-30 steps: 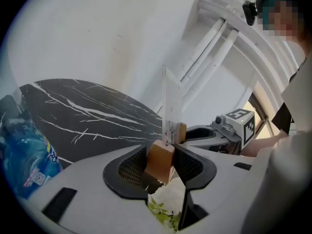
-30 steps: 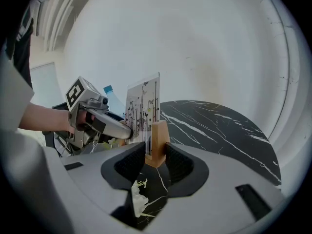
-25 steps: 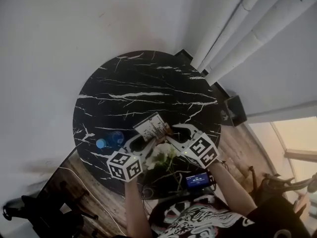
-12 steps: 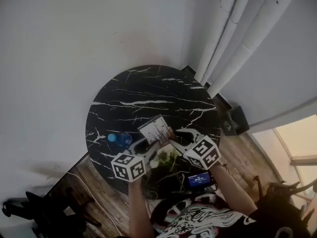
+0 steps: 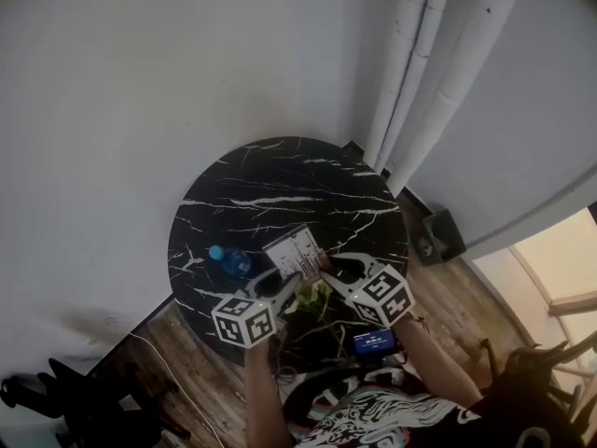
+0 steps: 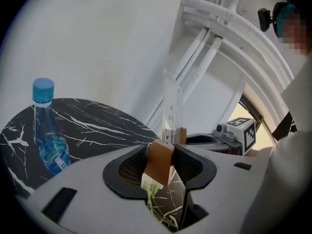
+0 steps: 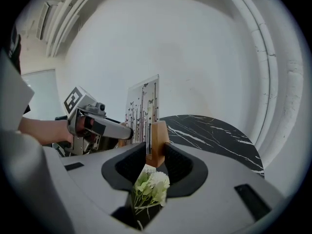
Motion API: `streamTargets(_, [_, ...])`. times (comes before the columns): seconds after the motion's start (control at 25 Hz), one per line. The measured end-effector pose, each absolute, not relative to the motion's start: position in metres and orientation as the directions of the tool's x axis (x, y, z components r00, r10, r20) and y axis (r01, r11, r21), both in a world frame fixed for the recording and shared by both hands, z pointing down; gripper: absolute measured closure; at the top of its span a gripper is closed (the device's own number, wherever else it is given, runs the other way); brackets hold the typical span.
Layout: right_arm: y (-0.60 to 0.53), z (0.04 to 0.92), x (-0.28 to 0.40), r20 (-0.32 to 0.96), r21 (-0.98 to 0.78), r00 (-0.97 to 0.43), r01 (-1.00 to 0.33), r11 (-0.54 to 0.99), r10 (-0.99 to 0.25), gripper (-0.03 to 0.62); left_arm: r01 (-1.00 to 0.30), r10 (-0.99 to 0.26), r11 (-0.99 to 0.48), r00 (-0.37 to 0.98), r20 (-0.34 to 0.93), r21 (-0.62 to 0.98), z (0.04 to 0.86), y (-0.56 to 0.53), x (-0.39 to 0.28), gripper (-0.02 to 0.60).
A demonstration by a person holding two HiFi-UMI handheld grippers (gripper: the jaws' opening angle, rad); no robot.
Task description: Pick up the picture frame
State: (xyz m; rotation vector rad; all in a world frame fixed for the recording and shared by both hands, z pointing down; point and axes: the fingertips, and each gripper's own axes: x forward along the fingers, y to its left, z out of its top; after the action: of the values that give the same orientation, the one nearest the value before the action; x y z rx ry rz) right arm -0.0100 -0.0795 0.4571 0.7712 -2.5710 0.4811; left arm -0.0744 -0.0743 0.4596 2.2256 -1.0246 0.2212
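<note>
Rising above the table's (image 5: 270,180) near edge, the picture frame (image 5: 296,249) is being clamped by the left gripper (image 6: 160,161) and right gripper (image 7: 155,152).

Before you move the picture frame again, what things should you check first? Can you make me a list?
1. Left gripper shut on the frame, on its wooden edge: ok.
2. Right gripper shut on the frame's other wooden edge: ok.
3. Frame held upright, not tipping: ok.
4. Bottle apart from the frame, off to the left: ok.
5. Flowers below the grippers, not caught between the jaws: ok.
6. Frame lifted off the table: cannot tell.
</note>
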Motion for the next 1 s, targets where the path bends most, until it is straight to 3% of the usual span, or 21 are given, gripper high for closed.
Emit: streamTargets(1.0, [-0.065,0.450,-0.012,0.470,-0.201,-0.747,-0.609,0.768,-0.470,0.496,-0.715,-0.612,-0.463,0.686,0.395,0.525,0.455,-0.057,-0.079,0.405])
